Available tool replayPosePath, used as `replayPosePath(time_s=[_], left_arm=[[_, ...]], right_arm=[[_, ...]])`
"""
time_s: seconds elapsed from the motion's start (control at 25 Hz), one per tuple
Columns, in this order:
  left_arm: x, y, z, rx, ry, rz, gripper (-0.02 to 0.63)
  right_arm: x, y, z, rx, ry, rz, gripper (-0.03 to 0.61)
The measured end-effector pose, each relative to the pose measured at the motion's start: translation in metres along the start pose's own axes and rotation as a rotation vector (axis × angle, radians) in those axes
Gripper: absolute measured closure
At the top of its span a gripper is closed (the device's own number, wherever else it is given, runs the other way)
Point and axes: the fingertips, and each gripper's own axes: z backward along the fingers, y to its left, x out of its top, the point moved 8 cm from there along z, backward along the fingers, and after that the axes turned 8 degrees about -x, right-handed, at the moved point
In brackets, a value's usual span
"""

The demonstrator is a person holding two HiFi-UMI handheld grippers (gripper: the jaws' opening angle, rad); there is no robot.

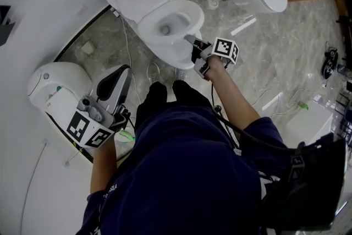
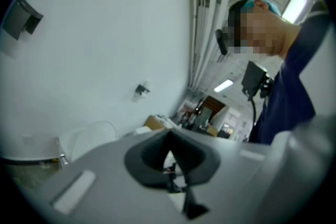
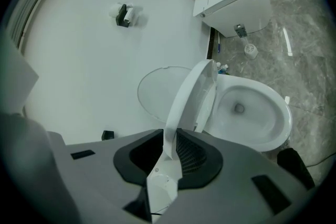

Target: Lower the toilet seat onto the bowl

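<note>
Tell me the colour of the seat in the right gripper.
Plain white. The right gripper view shows the toilet seat best, between the right gripper's pads.

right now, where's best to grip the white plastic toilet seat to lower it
Grip the white plastic toilet seat by its thin front rim, farthest from the hinge, coming from the front of the white ceramic bowl. It stands tilted up, edge-on, so the flat rim fits between the jaws; the right gripper pinches it there.

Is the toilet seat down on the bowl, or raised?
Raised, tilted: the seat stands off the bowl, its edge pinched in the right gripper.
</note>
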Motion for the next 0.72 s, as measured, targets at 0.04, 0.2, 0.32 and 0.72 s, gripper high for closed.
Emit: replayPosePath(time_s=[0.04, 0.2, 0.32, 0.72], left_arm=[[0.000, -0.001, -0.001, -0.002, 0.002, -0.001, 0.611], [0.001, -0.004, -0.006, -0.009, 0.013, -0.008, 0.611], [0.000, -0.006, -0.008, -0.012, 0.020, -0.012, 0.611], [-0.001, -0.014, -0.014, -0.017, 0.042, -0.016, 0.611]], right_arm=[[-0.002, -0.002, 0.002, 0.003, -0.003, -0.010, 0.525], [-0.007, -0.014, 0.007, -0.003, -0.013, -0.052, 0.492], [-0.011, -0.024, 0.009, -0.024, -0.012, -0.068, 0.491], [-0.016, -0.038, 0.014, -0.059, -0.006, -0.086, 0.483]])
